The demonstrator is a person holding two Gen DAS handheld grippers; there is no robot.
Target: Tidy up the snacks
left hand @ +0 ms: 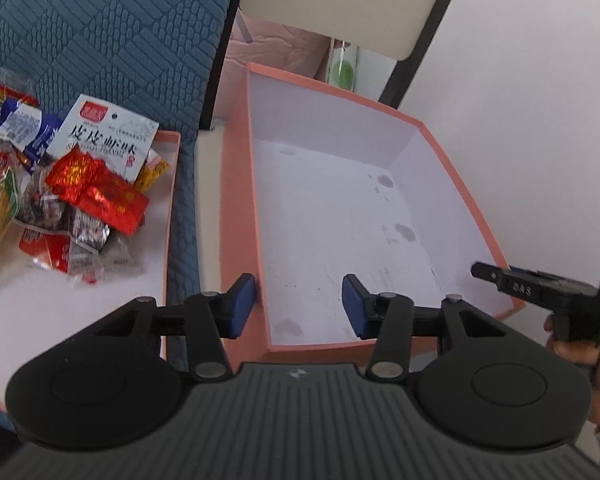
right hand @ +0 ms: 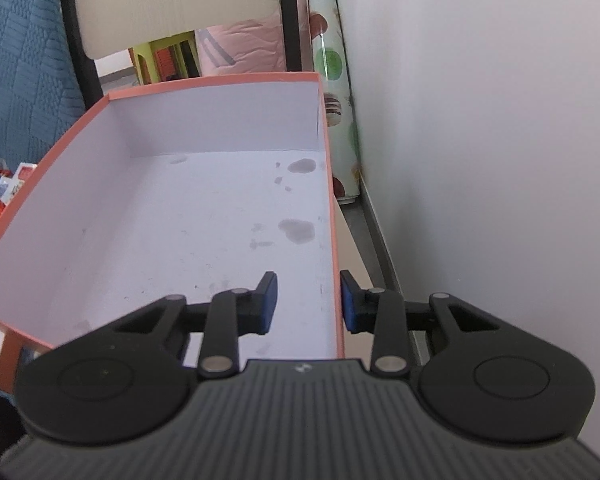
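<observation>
An orange box (left hand: 236,208) with a white, stained, empty inside stands ahead of me; it also shows in the right wrist view (right hand: 332,216). My left gripper (left hand: 299,306) is open, its fingers astride the box's near left wall. My right gripper (right hand: 308,302) is open, its fingers astride the box's right wall. A pile of snack packets (left hand: 80,184) lies on the shallow orange lid (left hand: 168,216) to the left: a white packet with Chinese print (left hand: 104,136), red foil packets (left hand: 100,192), blue and yellow ones. The right gripper's body (left hand: 548,284) shows at the box's right edge.
A blue quilted cover (left hand: 100,32) lies behind the snacks. A chair with a black frame and cream back (left hand: 340,4) stands behind the box. A white wall (right hand: 500,120) runs close on the right, with a spotted roll (right hand: 336,92) leaning against it.
</observation>
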